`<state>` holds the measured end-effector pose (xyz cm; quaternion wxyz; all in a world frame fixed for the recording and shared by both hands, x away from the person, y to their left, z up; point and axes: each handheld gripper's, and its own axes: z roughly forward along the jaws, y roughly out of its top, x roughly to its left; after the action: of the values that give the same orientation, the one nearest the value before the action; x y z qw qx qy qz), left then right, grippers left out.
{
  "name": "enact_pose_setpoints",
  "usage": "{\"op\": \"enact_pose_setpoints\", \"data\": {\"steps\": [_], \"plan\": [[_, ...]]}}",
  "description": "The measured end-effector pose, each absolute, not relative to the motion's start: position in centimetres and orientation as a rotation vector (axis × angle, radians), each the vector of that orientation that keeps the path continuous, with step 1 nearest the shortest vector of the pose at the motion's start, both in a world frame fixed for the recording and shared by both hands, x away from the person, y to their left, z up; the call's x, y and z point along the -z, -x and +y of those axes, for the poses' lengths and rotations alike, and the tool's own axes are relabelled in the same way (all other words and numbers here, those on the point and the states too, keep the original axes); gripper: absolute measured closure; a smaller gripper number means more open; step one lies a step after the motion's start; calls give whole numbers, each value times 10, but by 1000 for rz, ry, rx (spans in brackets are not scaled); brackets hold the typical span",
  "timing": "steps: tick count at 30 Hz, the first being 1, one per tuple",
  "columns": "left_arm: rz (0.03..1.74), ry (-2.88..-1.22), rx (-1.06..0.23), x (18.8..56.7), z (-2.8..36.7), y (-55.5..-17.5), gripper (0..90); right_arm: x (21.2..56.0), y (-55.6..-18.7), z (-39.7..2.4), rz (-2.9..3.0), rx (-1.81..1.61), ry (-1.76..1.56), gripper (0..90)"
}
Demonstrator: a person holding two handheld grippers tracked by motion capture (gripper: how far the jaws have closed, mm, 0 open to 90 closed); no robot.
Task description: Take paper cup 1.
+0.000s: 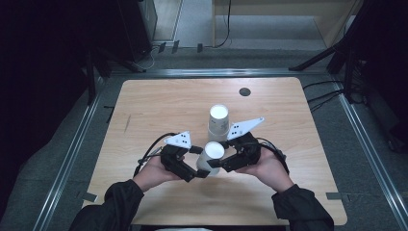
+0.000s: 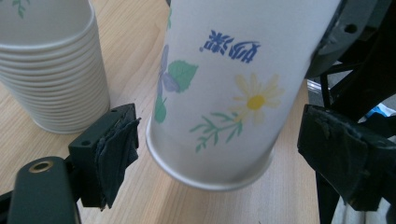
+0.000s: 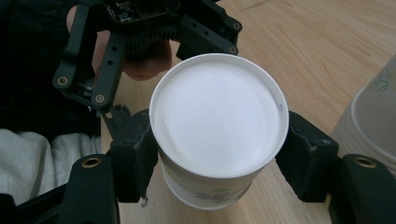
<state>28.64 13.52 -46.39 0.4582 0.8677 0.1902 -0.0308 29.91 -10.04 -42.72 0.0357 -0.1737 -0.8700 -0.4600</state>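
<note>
A white paper cup [image 1: 210,155] with a flower print is upside down and slightly tilted, its base facing up. My right gripper [image 3: 217,156] is shut on it, both pads [image 3: 135,158] pressed against its sides near the base. My left gripper [image 2: 226,154] is open around the same cup [image 2: 224,93] close to its rim, with a gap between each pad [image 2: 116,149] and the wall. In the high view both grippers meet at the cup near the table's front middle, the left gripper [image 1: 197,168] on its left and the right gripper [image 1: 221,162] on its right.
A stack of several upside-down paper cups [image 1: 219,122] stands on the wooden table [image 1: 159,101] just behind the held cup, close to both grippers. A small dark round hole [image 1: 245,91] lies near the table's far edge. Metal rails and dark stands surround the table.
</note>
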Motion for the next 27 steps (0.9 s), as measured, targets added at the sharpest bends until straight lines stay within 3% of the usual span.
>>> {"op": "enact_pose_setpoints", "data": {"steps": [13,15,27], "plan": [[461,-2110,55,463,136,-285,154,424,-299,-96,-2592,1472,539,345],[457,-2104,52,462,137,-286,208,424,-299,-96,-2588,1475,543,346],[426,-2098,34,460,138,-284,275,423,-299,-96,-2577,1484,560,349]]}}
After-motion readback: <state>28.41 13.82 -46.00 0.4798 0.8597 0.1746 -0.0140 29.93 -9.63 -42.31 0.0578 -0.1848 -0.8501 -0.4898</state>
